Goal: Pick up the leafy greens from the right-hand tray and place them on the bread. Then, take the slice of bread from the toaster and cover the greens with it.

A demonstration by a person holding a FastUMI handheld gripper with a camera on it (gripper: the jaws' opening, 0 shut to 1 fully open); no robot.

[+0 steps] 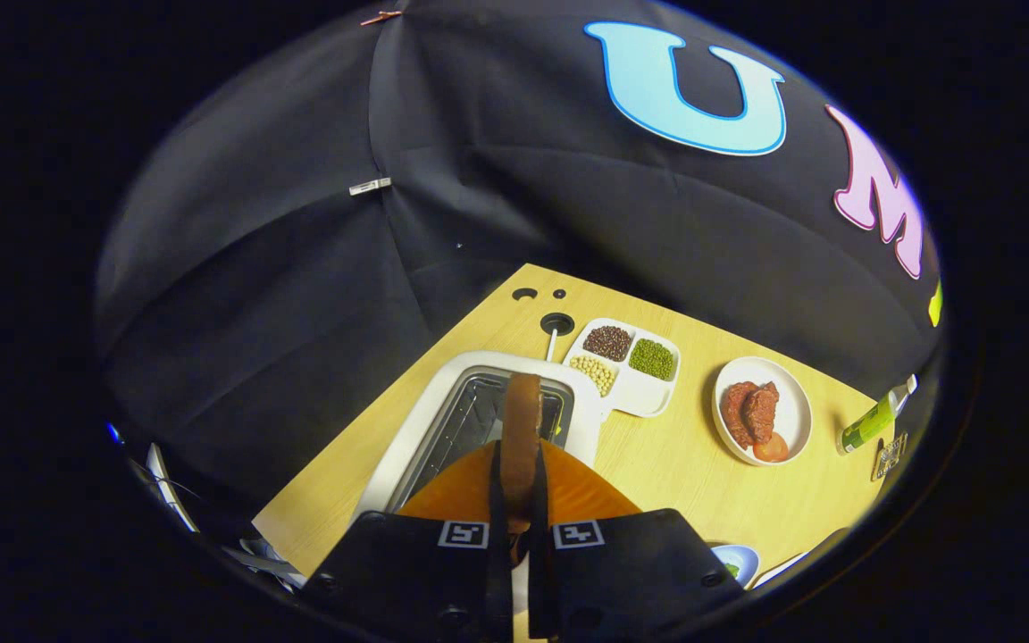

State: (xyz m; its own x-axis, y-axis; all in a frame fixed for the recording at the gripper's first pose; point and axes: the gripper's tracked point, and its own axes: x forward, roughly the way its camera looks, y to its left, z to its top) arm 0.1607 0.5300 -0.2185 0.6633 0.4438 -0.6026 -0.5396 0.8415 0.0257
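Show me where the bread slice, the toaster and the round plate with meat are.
bread slice [521,420]: gripper view, its brown crust edge, clamped between the fingers.
toaster [430,406]: gripper view, its white left rim.
round plate [796,397]: gripper view, bare white part beside the meat.

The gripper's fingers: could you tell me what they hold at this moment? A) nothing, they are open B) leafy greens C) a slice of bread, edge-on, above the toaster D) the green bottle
C: the gripper is shut on the slice of bread, brown crust edge-on between both fingers, just above the toaster slot.
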